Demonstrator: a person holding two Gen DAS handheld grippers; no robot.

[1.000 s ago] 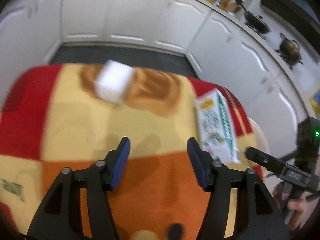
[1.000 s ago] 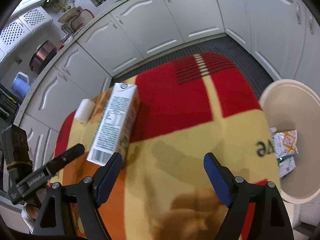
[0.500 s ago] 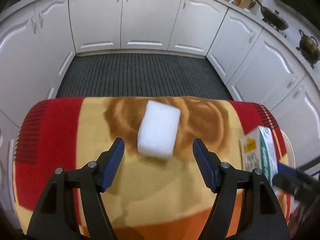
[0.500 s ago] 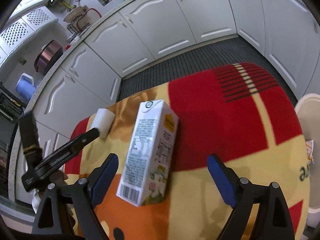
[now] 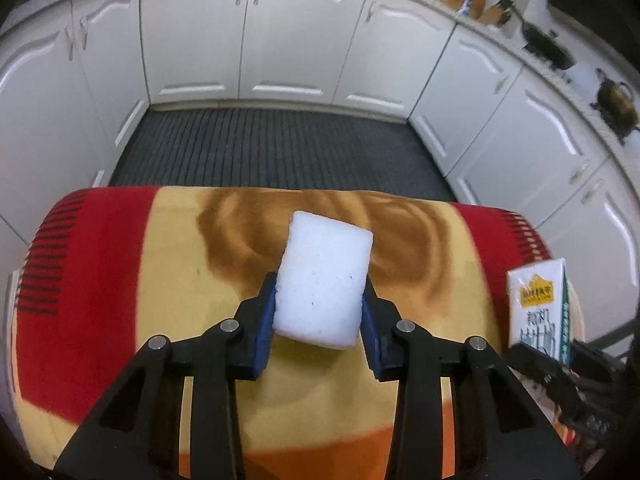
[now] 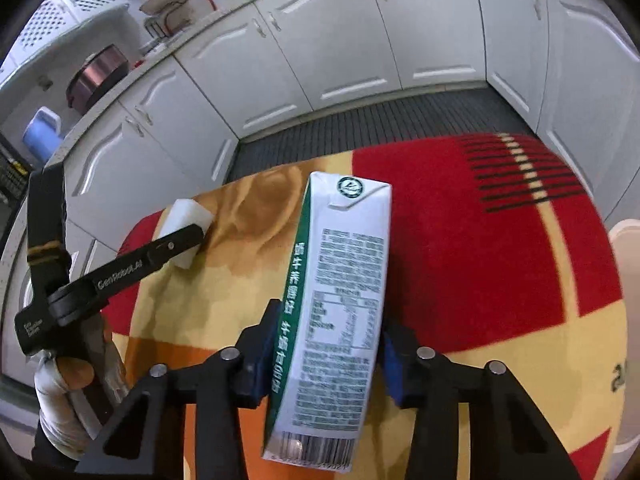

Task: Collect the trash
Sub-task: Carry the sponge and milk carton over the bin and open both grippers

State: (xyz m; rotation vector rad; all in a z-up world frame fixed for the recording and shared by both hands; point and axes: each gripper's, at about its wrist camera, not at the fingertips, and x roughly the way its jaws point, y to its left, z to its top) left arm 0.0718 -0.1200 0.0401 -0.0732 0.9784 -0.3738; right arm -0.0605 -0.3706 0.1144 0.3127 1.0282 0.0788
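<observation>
A white foam block (image 5: pixel 326 272) lies on the red, yellow and orange blanket (image 5: pixel 120 280) that covers the table. My left gripper (image 5: pixel 319 294) is closing on the block, and its blue pads touch both long sides. The same block (image 6: pixel 184 216) shows small in the right wrist view, behind a black finger (image 6: pixel 176 240) of the left gripper. A white and green drink carton (image 6: pixel 344 240) lies flat on the blanket. My right gripper (image 6: pixel 330 320) is closing on the carton's lower half, pads against both sides. The carton (image 5: pixel 538 308) also shows at the right edge of the left wrist view.
White cabinets (image 5: pixel 288 40) curve around a dark ribbed floor mat (image 5: pixel 272 148) beyond the table's far edge. The cream rim of a bin (image 6: pixel 626 236) sits right of the table. A person's hand (image 6: pixel 68 376) holds the left gripper. Pots (image 5: pixel 614 98) stand on the counter.
Both grippers moved forward over their items. The left jaws came in from wide open onto the foam block. The right jaws came in onto the carton.
</observation>
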